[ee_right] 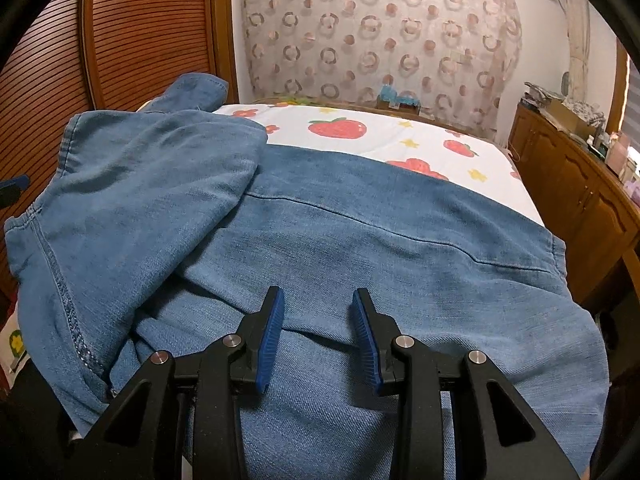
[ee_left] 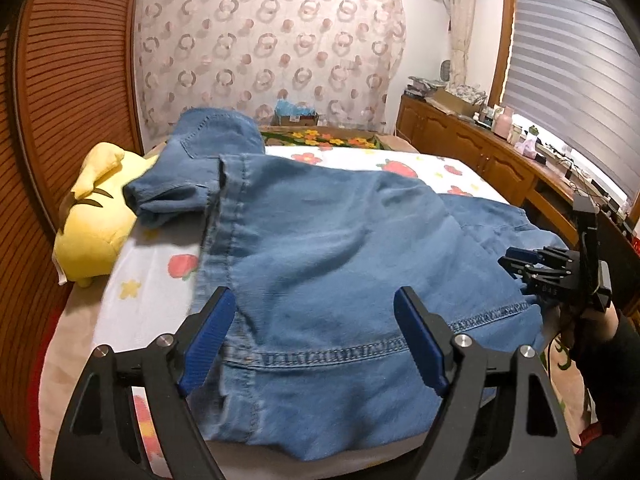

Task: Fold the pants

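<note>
From my left gripper [ee_left: 316, 336], jaws spread wide and holding nothing, the pants [ee_left: 340, 248] hide most of the bed [ee_left: 152, 280] and run out of view below, and a far flap stands up so that I can't see what lies behind it. The right gripper [ee_right: 318, 336] hangs just above the cloth with a narrower gap between its ribbed blue pads [ee_right: 272, 336], gripping nothing — whether they touch the fabric I cannot tell. The pants are soft, faded blue denim with pale stitched hems, rumpled in loose layers beside a yellow plush [ee_left: 94, 216] on the strawberry-print sheet.
</note>
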`<state>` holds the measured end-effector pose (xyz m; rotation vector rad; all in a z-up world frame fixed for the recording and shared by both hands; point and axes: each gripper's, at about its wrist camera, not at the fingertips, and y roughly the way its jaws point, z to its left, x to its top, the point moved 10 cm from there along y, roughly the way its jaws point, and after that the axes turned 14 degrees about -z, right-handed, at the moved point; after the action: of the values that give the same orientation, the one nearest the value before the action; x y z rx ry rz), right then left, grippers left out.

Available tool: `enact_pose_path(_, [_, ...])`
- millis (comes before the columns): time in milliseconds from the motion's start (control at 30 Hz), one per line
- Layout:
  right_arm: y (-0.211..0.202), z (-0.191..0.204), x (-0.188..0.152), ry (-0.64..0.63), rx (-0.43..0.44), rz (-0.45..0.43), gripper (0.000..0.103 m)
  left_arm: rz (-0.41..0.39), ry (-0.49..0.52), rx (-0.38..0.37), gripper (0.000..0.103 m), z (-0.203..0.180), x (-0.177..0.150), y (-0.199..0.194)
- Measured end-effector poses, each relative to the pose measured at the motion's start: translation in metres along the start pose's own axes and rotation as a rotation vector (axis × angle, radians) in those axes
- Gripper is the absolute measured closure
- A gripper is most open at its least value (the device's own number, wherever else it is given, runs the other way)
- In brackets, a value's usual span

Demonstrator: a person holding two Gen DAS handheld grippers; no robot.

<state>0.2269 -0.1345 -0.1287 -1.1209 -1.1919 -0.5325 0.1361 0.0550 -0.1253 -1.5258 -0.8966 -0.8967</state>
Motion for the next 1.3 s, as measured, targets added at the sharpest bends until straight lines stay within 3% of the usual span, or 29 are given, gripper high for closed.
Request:
enact_pose_path(267, [0.001,0.0,-0.001,0.0,-0.001,0.0,0.066,0.023,0.032,-0.022,0.021,-0.029,-0.012,0.014])
enact_pose_path(533, [0.001,0.0,-0.002,0.0,0.0,0.0,0.066,0.109,0.072,-0.041,0.021,-0.056,-0.037,0.035])
enact_pose_path(967, [0.001,-0.002,-0.001,-0.002,-0.013,0.003,0.066,0.119,0.05,-0.032,0.02,-0.053,-0.046,0.044])
enact_pose_path(1300, [-0.061,-0.039,0.006,0.046,-0.121,-0.071,0.066,0.115,0.04,-0.051,0.02,-0.051,-0.048,0.04])
